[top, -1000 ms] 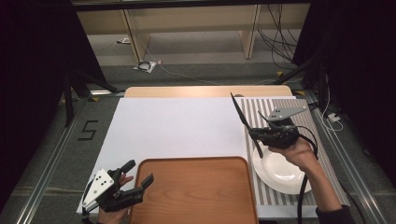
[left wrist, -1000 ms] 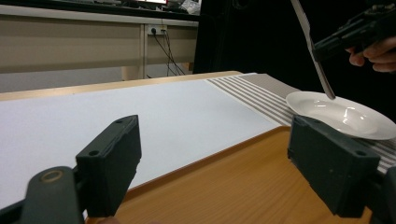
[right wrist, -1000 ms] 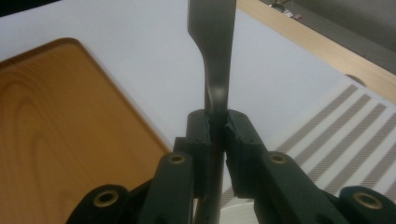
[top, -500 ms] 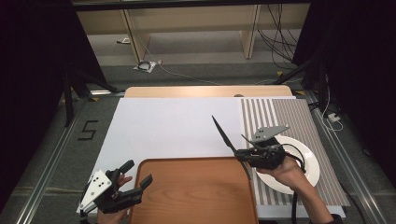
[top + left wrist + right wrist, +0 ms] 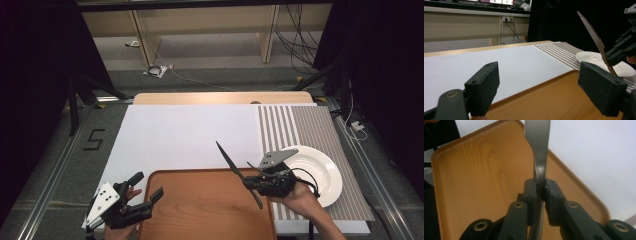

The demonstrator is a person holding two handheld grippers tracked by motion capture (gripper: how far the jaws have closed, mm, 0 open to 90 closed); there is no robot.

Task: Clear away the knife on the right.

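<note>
Two grippers are ours: the right gripper (image 5: pixel 248 182) pinches a long serrated metal knife (image 5: pixel 226 159) over the brown wooden tray (image 5: pixel 200 220), while the left gripper (image 5: pixel 148 186) waits spread at the tray's corner. We judge this the carrying step; next we lower the knife flat onto the tray and let go.

A tray (image 5: pixel 200 210) lies on the desk (image 5: pixel 190 135) at its near edge, between the two grippers. The left gripper (image 5: pixel 142 192) sits at the tray's left rim. To the tray's right lies a placemat (image 5: pixel 305 125) with a plate (image 5: pixel 325 170) on it. The right gripper (image 5: pixel 250 184) holds a knife (image 5: pixel 232 165) above the tray's right edge, just left of the plate.
</note>
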